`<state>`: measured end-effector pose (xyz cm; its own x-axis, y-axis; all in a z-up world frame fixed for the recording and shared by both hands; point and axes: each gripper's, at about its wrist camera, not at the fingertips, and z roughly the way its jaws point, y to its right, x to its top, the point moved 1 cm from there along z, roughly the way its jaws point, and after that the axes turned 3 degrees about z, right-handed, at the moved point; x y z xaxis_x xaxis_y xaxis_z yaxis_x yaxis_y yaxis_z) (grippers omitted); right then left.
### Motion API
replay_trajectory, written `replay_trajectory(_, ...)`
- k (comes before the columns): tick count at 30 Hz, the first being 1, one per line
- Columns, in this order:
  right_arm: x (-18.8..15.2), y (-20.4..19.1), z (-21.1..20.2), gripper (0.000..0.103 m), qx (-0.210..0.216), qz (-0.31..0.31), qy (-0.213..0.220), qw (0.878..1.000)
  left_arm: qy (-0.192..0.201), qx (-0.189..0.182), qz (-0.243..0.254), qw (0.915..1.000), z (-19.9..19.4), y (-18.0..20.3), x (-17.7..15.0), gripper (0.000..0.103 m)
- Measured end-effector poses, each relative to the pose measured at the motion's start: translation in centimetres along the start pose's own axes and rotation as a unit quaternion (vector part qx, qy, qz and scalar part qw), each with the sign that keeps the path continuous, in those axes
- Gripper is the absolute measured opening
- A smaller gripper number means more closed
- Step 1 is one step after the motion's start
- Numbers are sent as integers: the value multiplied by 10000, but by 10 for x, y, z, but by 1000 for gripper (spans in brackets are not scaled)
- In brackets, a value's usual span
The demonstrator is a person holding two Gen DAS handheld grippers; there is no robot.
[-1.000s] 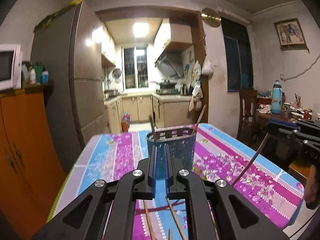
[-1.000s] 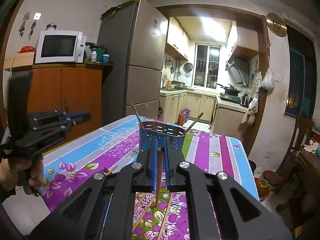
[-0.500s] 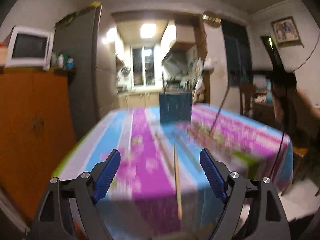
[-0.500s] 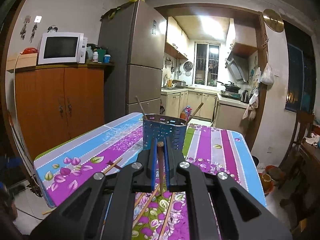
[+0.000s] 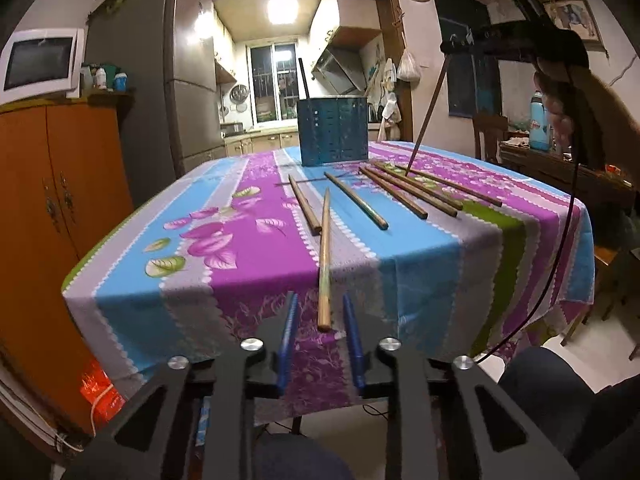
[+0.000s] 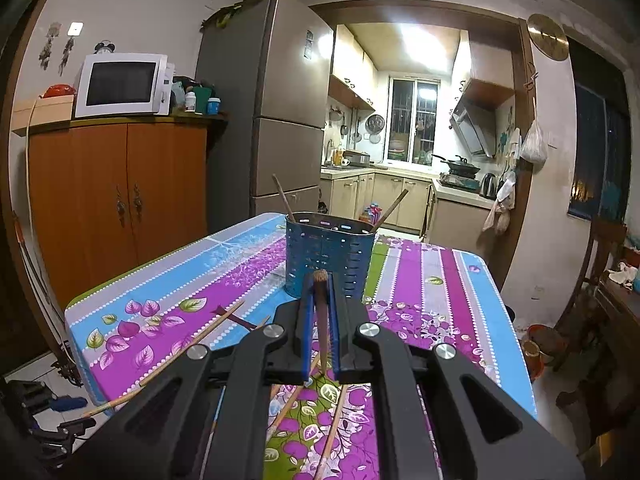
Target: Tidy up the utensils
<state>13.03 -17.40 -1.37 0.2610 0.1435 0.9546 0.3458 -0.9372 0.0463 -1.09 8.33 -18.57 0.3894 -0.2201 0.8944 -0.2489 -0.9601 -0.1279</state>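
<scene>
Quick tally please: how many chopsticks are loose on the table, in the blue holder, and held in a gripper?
Chopsticks loose on table: 6
Chopsticks in blue holder: 2
Chopstick held by right gripper: 1
Total: 9

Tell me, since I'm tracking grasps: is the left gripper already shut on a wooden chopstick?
No. The left gripper is open, its blue fingers either side of the pale wooden chopstick without touching it.

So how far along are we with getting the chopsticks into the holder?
Early on. Done: two chopsticks already stand in the blue holder. In hand: the right gripper is shut on one chopstick, short of the holder. The left gripper is open around the end of the nearest chopstick, not yet gripping. Left: about five more loose chopsticks on the tablecloth.
</scene>
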Motion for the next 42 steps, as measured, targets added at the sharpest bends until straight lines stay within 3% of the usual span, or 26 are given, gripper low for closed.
replay_trajectory(7, 0, -2, 2, 6, -1, -25, 22, 10000, -52, 39, -66, 10000, 5, -5, -1, 9)
replay_trajectory(10, 0, -2, 2, 6, -11, -25, 22, 10000, -39, 39, -42, 10000, 4, -4, -1, 9)
replay_trajectory(20, -1, 0, 2, 5, -45, -21, 7, 10000, 451, 125, 243, 9986, -19, 2, 31, 9)
replay_trajectory(27, -7, -3, 1, 5, -20, -72, -6, 10000, 149, 155, 177, 9996, -21, -1, 3, 10)
replay_trajectory(33, -6, -6, 1, 6, 0, -80, -32, 10000, 147, 147, 198, 9996, -11, 4, 3, 10)
replay_trajectory(36, -6, -8, 1, 6, -15, -98, -48, 9999, 129, 150, 237, 9995, -10, 4, -1, 16)
replay_trajectory(38, -6, -8, 0, 6, -24, -96, -58, 9999, 144, 194, 235, 9994, -10, 5, -2, 28)
replay_trajectory(42, -6, -7, 0, 6, -19, -106, -61, 9999, 142, 176, 211, 9995, -7, 4, -1, 28)
